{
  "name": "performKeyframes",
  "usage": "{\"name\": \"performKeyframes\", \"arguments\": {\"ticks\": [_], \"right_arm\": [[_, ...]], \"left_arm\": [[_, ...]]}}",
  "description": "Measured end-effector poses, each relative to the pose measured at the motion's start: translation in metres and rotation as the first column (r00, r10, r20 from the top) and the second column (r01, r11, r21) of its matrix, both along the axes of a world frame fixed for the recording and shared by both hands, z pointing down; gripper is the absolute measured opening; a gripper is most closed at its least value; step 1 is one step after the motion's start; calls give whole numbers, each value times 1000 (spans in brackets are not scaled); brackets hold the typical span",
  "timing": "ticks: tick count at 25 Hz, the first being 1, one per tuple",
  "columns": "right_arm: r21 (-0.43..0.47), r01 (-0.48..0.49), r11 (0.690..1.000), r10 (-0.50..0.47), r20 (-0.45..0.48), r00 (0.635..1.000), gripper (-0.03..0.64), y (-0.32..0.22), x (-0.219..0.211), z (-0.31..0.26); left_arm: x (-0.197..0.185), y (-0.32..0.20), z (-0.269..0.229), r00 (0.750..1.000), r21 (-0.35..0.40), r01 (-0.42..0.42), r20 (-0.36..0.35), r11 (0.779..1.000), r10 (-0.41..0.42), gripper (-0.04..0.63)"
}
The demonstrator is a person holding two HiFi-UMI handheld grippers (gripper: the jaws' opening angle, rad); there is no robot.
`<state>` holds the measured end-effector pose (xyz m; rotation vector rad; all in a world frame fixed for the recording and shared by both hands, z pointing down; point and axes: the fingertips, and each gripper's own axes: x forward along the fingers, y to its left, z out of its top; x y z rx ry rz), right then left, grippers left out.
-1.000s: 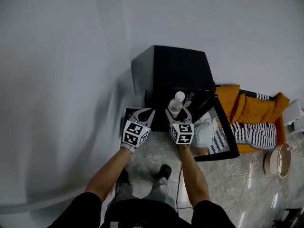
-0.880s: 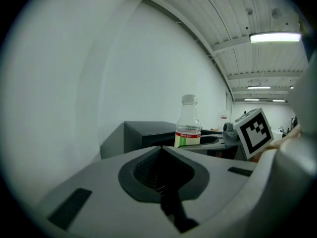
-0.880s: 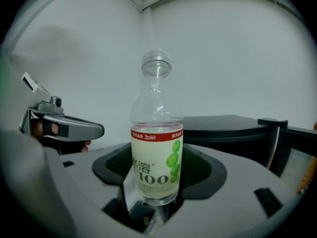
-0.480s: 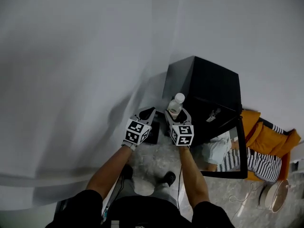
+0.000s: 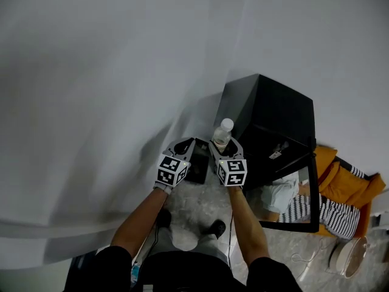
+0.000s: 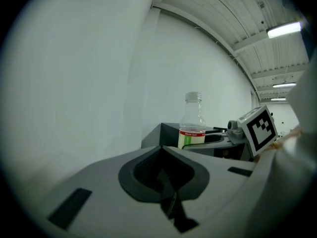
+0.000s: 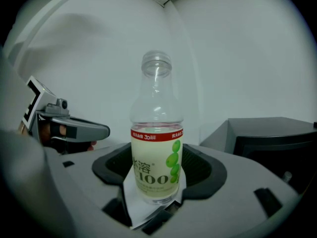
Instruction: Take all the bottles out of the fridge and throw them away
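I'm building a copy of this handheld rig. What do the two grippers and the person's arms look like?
Both the left gripper and right gripper have light grey curved jaws with dark grey inner pads. Each carries a white cube printed with black square markers. The person wears black short sleeves; the forearms are bare.

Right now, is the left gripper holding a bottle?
No, the left gripper's jaws are closed on nothing; the right gripper holds the bottle.

Soft, even light; a ceiling lamp (image 6: pixel 285 29) glares, the bottle (image 7: pixel 156 148) sits sharp, gripper views bend and darken at edges.
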<state>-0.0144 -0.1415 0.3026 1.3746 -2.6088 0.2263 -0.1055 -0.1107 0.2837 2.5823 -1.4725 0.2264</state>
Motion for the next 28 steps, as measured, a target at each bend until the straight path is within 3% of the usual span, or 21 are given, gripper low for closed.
{"name": "performKeyframes", "arguments": {"ticks": [11, 28], "right_arm": [[-31, 19, 999, -19, 4, 1000, 308, -10, -13, 50], [-225, 32, 974, -33, 0, 999, 308, 15, -34, 299]], "left_arm": [[-7, -6, 58, 1000, -63, -1, -24, 998, 0, 0], [-15, 19, 294, 999, -263, -28, -34, 964, 19, 0]]}}
